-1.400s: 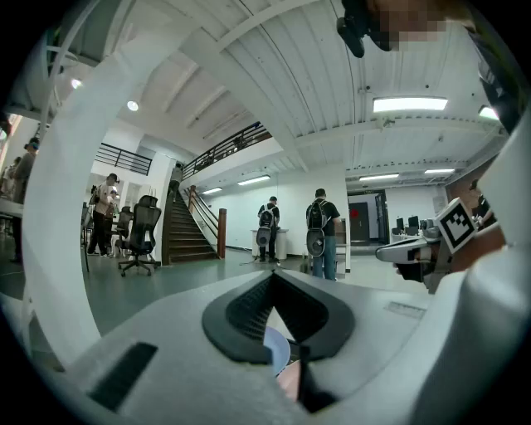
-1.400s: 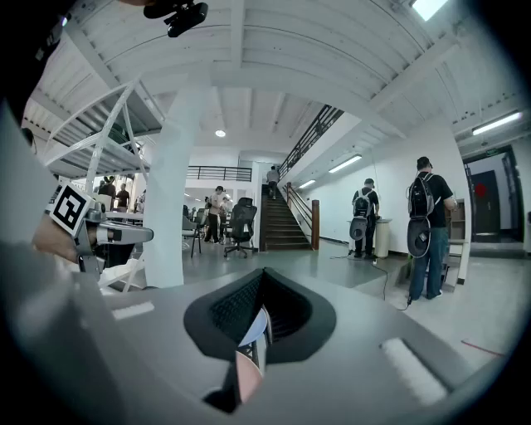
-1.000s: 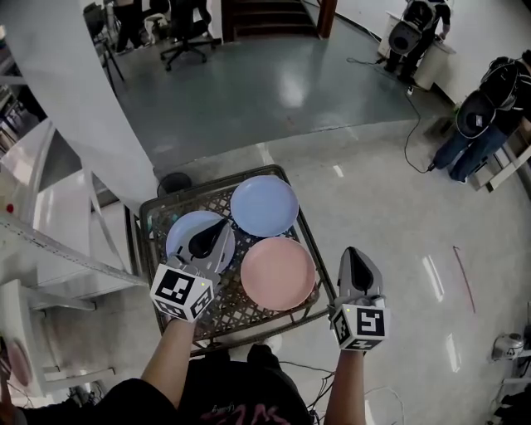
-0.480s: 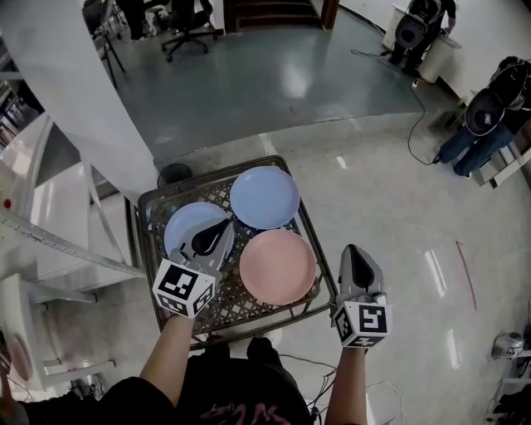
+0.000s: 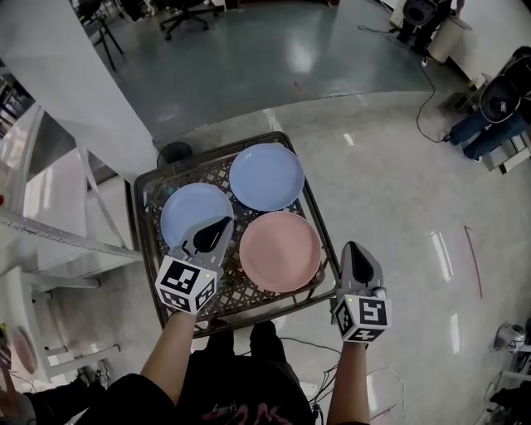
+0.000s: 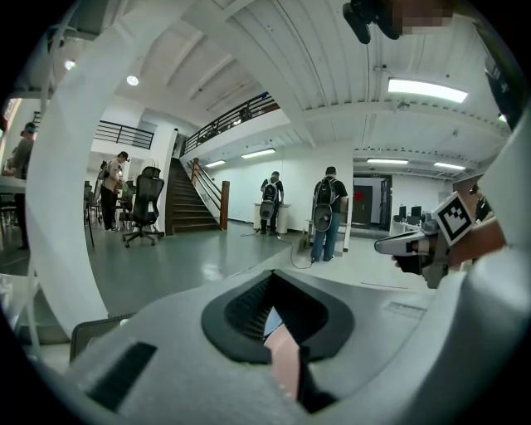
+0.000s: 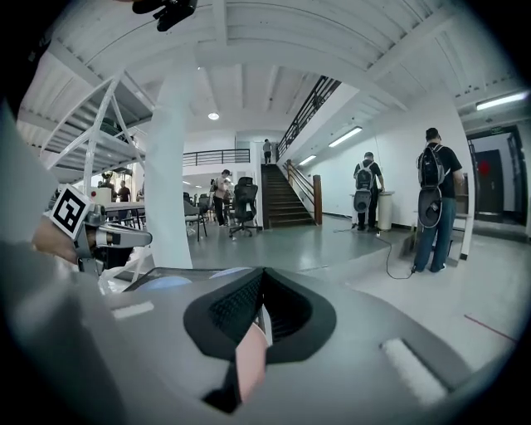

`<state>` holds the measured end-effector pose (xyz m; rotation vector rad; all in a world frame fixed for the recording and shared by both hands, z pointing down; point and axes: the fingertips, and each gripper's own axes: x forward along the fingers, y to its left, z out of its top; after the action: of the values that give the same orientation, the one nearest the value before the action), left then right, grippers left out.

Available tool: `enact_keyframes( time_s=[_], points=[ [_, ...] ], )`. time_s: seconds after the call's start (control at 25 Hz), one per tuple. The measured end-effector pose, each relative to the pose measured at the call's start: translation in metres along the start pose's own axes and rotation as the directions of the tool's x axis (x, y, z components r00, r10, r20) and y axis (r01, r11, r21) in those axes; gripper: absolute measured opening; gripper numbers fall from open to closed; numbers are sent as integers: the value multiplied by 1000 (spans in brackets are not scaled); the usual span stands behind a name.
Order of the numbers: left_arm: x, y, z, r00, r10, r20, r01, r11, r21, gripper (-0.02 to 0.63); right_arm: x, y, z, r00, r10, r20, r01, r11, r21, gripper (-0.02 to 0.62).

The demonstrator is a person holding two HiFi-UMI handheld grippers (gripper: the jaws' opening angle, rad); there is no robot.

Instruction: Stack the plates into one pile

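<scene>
Three plates lie side by side on a dark wire-mesh cart top: a blue plate at the left, a second blue plate at the back, and a pink plate at the front right. My left gripper is shut and empty, its tips over the near right rim of the left blue plate. My right gripper is also shut and empty; it hangs over the floor just right of the cart, level with the pink plate. The left gripper view shows the right gripper from the side.
A thick white column and white shelving stand left of the cart. People with backpacks and cables are at the far right. Office chairs stand at the back. Shiny floor lies to the right of the cart.
The head view has shifted, so the cart sits lower and nearer in the picture. My left gripper has drawn back slightly toward the left blue plate's near rim. The right gripper has hardly moved.
</scene>
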<state>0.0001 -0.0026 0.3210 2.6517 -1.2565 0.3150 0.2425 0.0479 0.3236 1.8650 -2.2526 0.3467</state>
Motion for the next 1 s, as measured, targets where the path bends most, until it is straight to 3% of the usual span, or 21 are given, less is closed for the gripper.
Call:
enact_keyframes(
  time_s=[0.56,0.92,1.0],
  points=[
    [7,-6,-109,985,18,-172,-35,995,-94,-6,12,3,-111,980,29,-199,-12,996,83,11],
    [19,-7,-141,971,20,-236,-45,994,-99,-6,21,2,-151,962,35,-272,0,992,128,12],
    [25,-7,-152,963,16,-269,-44,994,-98,28,25,0,-159,957,36,-288,2,991,131,15]
  ],
)
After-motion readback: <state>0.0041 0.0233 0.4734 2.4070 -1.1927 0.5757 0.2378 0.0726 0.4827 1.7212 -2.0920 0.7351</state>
